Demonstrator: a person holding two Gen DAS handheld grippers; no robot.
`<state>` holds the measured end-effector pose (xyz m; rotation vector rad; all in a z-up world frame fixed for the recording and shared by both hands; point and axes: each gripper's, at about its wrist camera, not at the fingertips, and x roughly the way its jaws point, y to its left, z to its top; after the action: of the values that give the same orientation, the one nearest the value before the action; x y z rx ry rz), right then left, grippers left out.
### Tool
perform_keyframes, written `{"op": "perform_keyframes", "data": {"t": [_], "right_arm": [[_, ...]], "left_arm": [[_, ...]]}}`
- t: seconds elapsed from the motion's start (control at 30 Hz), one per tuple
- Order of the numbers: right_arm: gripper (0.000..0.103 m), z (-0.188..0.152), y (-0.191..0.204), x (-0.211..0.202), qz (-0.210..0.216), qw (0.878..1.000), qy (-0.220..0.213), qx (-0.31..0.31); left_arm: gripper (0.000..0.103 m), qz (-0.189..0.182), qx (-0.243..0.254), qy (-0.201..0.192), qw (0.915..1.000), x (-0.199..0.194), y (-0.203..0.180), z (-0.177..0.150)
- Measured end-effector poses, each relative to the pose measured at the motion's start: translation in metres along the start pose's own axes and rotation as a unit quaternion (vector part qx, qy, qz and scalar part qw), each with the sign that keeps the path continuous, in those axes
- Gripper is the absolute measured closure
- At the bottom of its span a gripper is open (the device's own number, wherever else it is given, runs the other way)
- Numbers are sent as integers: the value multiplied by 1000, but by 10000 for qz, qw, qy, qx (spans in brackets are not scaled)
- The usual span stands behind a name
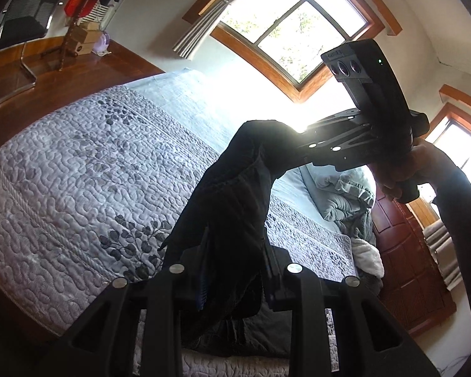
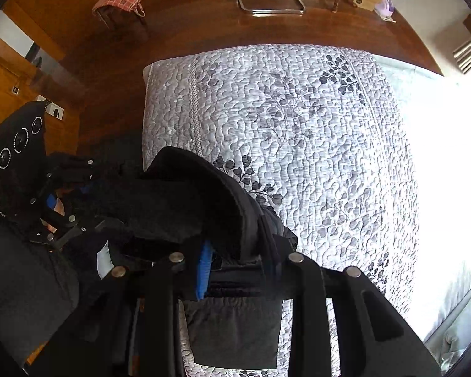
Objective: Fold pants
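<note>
The pants (image 1: 232, 207) are black, of a thick, matte fabric, and hang bunched in the air above the quilted bed (image 1: 78, 169), stretched in a sagging band between the left gripper (image 1: 235, 270) and the right gripper (image 1: 285, 144), whose fingers pinch the cloth at either end. In the right wrist view the fabric folds over itself in a rounded hump with a stitched edge, perhaps the waistband, though the dark cloth hides the detail. A lower part of the garment lies flat on the bed below.
</note>
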<state>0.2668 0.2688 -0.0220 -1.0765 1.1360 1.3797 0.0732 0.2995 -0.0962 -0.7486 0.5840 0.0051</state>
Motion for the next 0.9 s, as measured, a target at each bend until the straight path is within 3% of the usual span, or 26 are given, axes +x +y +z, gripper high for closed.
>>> {"op": "perform_keyframes", "data": {"t": [0.5,0.9], "right_arm": [[77,-80,7,-44,-388,9980,-365,348],[77,-153,17,-67,-764,9934,-482,711]], "left_arm": [[76,-78,796,260,9965,10,-80,-21],[76,-254,1375,524,9888,23,-139,-49]]}}
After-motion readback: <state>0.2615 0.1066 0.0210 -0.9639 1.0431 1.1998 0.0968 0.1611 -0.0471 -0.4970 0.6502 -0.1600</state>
